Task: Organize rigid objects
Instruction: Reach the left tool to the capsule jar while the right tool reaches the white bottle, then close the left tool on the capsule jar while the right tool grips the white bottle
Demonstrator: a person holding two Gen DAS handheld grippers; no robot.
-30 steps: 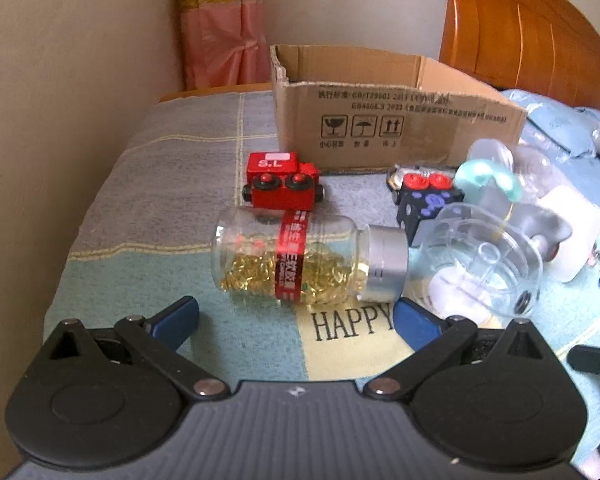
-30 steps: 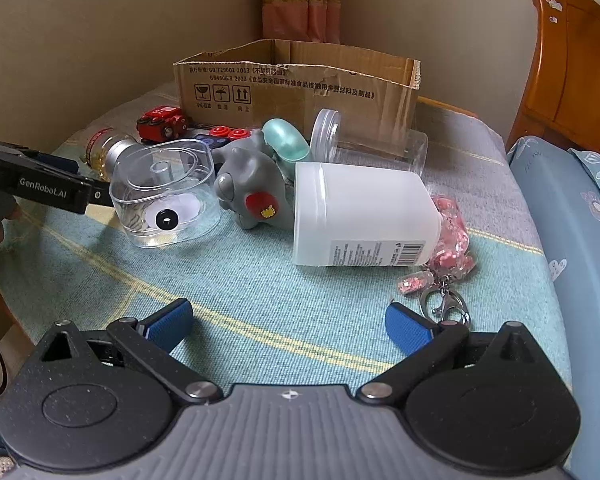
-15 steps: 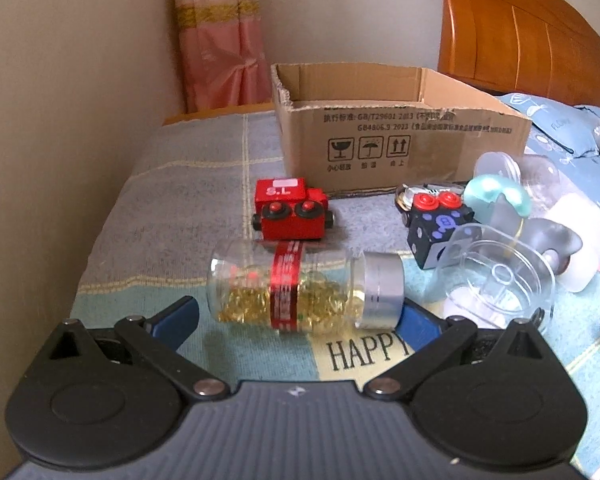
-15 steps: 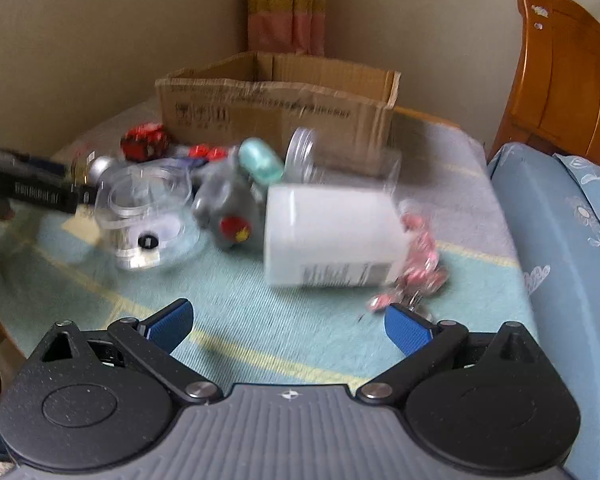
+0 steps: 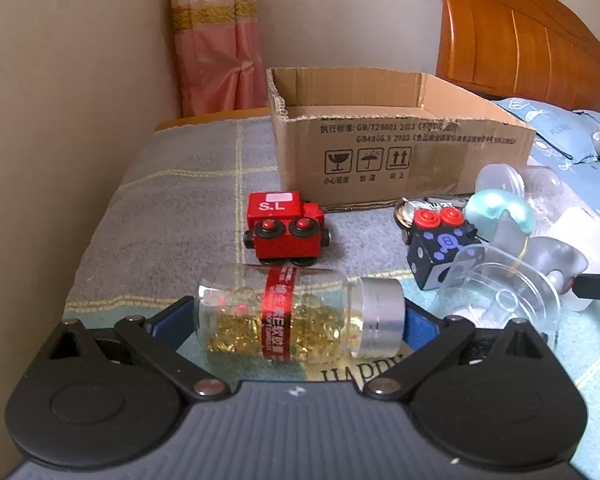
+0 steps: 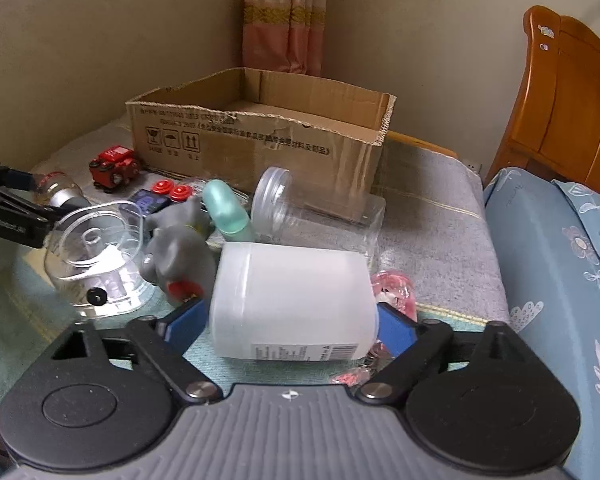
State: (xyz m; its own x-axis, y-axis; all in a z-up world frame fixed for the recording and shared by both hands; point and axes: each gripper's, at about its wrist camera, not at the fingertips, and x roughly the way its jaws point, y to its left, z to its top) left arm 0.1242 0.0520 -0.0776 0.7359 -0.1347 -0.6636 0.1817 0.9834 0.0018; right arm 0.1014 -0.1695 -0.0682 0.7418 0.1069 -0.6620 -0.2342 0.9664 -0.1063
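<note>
The box (image 5: 400, 160) stands open-topped at the back of the cloth-covered table (image 5: 168, 200), and everything else lies in front of it. Nearest the left gripper (image 5: 298, 316) a pill bottle (image 5: 300, 320) lies on its side, well in front of the box's left corner, its long axis running parallel to the box's front wall, silver cap pointing right and clear base pointing left. The left gripper's blue pads (image 5: 172, 316) sit spread at the bottle's two ends, one by the base and one behind the cap; whether they touch it cannot be told. A red train (image 5: 286, 230) rests between the bottle and the box, its wheeled side turned up toward the camera. To the right of the train sits a black cube (image 5: 444, 252) topped with two red buttons, and beside that a clear lid (image 5: 512, 300). In the right wrist view a white jar (image 6: 292, 300) lies on its side in front of the box's right half, long axis also parallel to the front wall, narrower neck end pointing left and flat base pointing right. The right gripper (image 6: 288, 320) has its pads (image 6: 396, 330) wide apart, flanking the jar's two ends, contact unclear. A clear jar (image 6: 316, 216) lies between the white one and the box, mouth to the left. A grey toy (image 6: 180, 248) sits left of the white jar, and a pink keychain (image 6: 396, 296) peeks out at its right end.
</note>
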